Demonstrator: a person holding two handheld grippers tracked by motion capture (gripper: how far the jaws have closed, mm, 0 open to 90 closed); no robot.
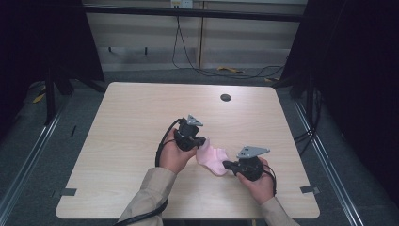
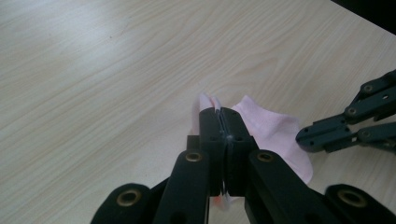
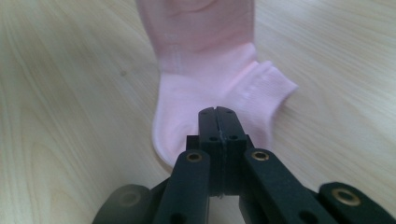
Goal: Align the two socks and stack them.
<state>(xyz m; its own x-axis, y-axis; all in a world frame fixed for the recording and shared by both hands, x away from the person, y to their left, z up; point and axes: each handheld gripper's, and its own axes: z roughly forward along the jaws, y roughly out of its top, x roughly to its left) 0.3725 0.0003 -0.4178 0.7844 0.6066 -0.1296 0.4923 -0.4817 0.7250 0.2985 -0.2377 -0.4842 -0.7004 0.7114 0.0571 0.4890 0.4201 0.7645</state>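
Observation:
A pink sock (image 1: 212,160) lies on the wooden table (image 1: 141,117) between my two grippers. My left gripper (image 1: 201,141) is shut on one end of it; in the left gripper view a sliver of fabric shows between the closed jaws (image 2: 219,122), and the sock (image 2: 273,133) spreads out to the right. My right gripper (image 1: 227,165) is shut, its tips resting over the heel part of the sock (image 3: 196,88), and I see no fabric pinched between its jaws (image 3: 217,111). The right gripper (image 2: 306,138) also meets the sock's edge in the left gripper view.
A round dark cable hole (image 1: 226,97) sits near the table's far edge. Pieces of tape mark the front corners (image 1: 308,189). Dark curtains and floor rails flank the table, and cables run across the floor behind it.

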